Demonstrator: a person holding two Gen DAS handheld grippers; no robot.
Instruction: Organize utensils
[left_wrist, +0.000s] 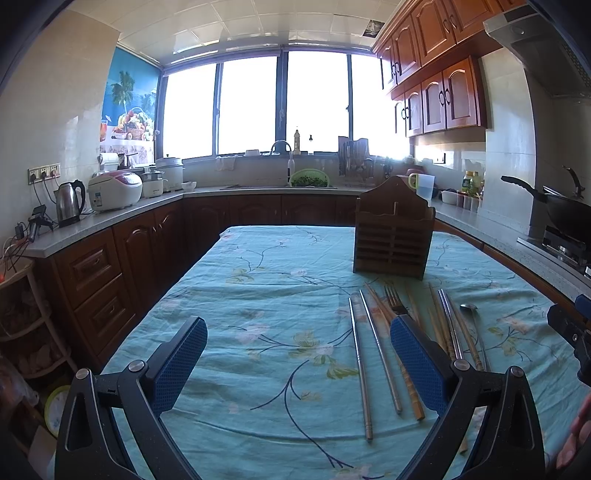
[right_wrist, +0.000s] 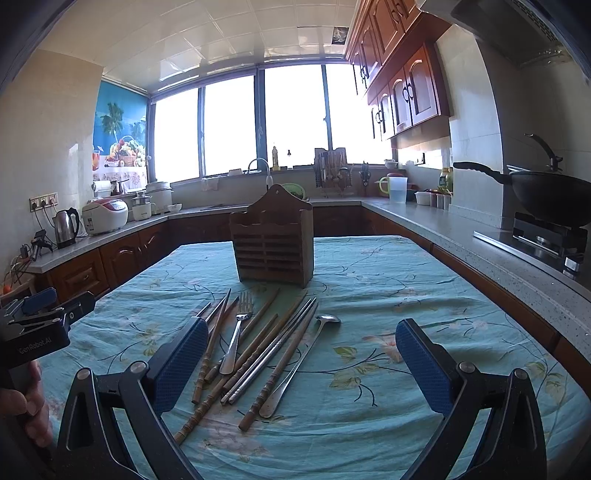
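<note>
Utensils are lying loose on my worktop (right_wrist: 388, 424), with chopsticks (right_wrist: 273, 349), a fork (right_wrist: 236, 334) and a spoon (right_wrist: 301, 363) fanning out just before the wooden holder (right_wrist: 273, 245) near its far edge, while I am holding my left tool (left_wrist: 297, 363) and right tool (right_wrist: 301, 363) wide and empty above them.

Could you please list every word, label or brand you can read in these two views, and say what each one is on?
"GenRobot.AI": printed on the black body of the left gripper, seen in the right wrist view.
The label on the rice cooker is too small and blurred to read.
Nothing else is legible.
</note>
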